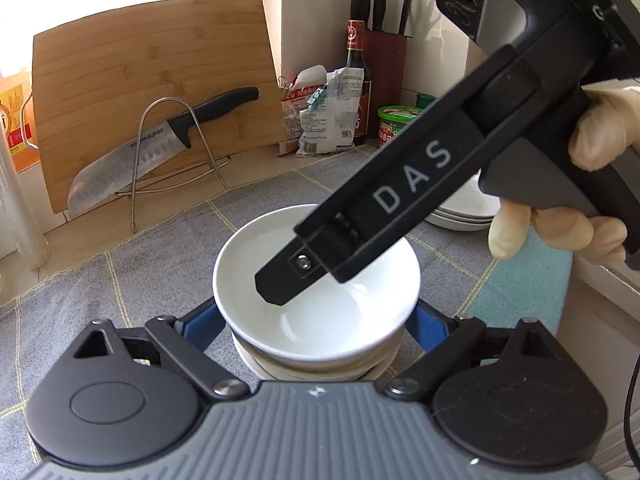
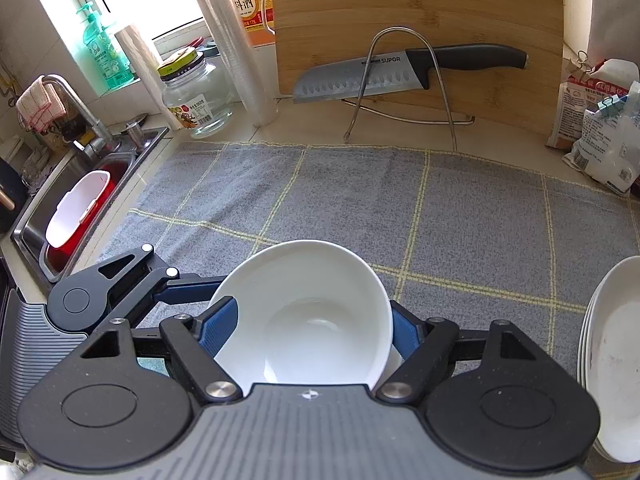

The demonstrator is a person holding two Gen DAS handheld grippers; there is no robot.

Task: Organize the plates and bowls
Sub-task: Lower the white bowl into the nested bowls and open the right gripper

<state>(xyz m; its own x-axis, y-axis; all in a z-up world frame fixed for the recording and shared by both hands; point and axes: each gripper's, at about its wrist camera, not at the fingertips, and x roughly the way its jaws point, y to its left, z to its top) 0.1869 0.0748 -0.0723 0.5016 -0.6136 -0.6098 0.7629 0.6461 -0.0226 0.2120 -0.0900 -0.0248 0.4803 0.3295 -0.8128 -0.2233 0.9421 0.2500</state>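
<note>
Broadly, the worktop (image 2: 248, 136) carries a grey checked cloth (image 2: 340, 200) that covers most of its middle. At its back a bamboo cutting board (image 2: 420, 8) leans on the wall, with a wire rack (image 2: 400, 80) and a black-handled knife (image 2: 400, 72) in front of it. To the left lies the sink (image 2: 36, 216), and a stack of white plates (image 2: 612, 360) sits at the right edge of the cloth.

Near the middle of the cloth a white bowl (image 2: 304, 320) tops a short stack of bowls (image 1: 316, 368). In the right wrist view the right gripper (image 2: 306, 332) has this bowl between its blue pads (image 2: 220, 328); both pads press against the bowl's sides, so the gripper is clamped on the bowl, which tilts toward the camera. In the left wrist view the body of the right gripper crosses from the upper right, held by a gloved hand (image 1: 592, 184), and one of its black fingers dips inside the bowl's rim.

The left gripper (image 1: 316, 326) has its jaws spread wide on either side of the lower bowls. Whether its pads touch them cannot be told.
</note>
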